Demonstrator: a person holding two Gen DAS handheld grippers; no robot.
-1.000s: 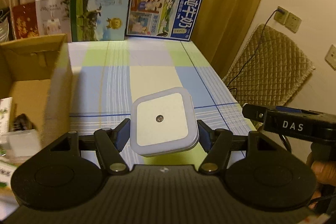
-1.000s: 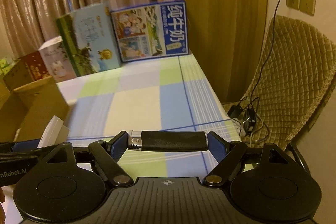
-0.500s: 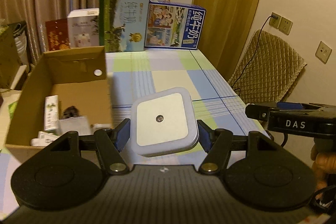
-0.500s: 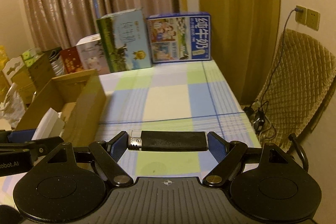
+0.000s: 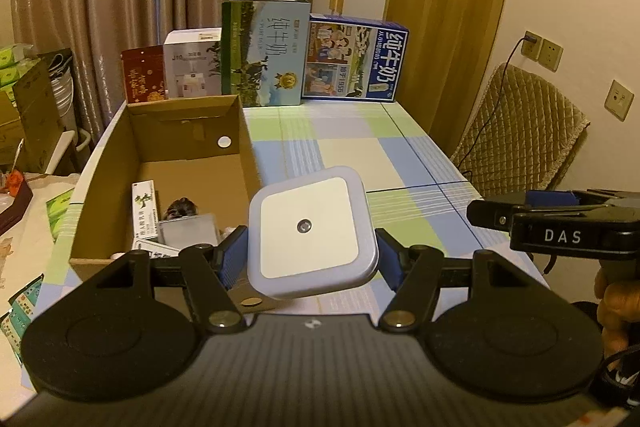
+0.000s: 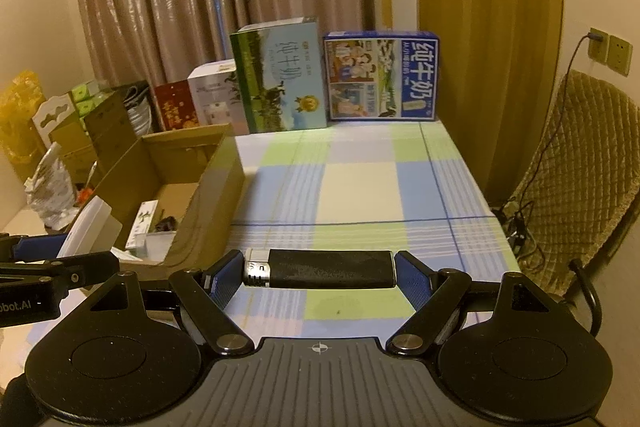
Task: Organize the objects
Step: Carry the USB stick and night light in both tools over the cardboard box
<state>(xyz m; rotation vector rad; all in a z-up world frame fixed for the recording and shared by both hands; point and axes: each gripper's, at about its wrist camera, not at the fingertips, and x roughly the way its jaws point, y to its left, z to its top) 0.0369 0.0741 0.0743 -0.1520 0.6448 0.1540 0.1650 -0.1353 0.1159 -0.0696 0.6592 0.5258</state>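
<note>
An open cardboard box sits at the left of the checked desk. The left gripper has its jaws clamped on a white night light above the box's near corner. The right gripper grips a black lighter over the cloth. Cartons line the curtained far edge.

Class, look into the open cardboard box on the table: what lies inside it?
Inside the cardboard box: a white-and-green carton, a clear plastic case and a small dark item. The left gripper and night light cover the near corner.
</note>
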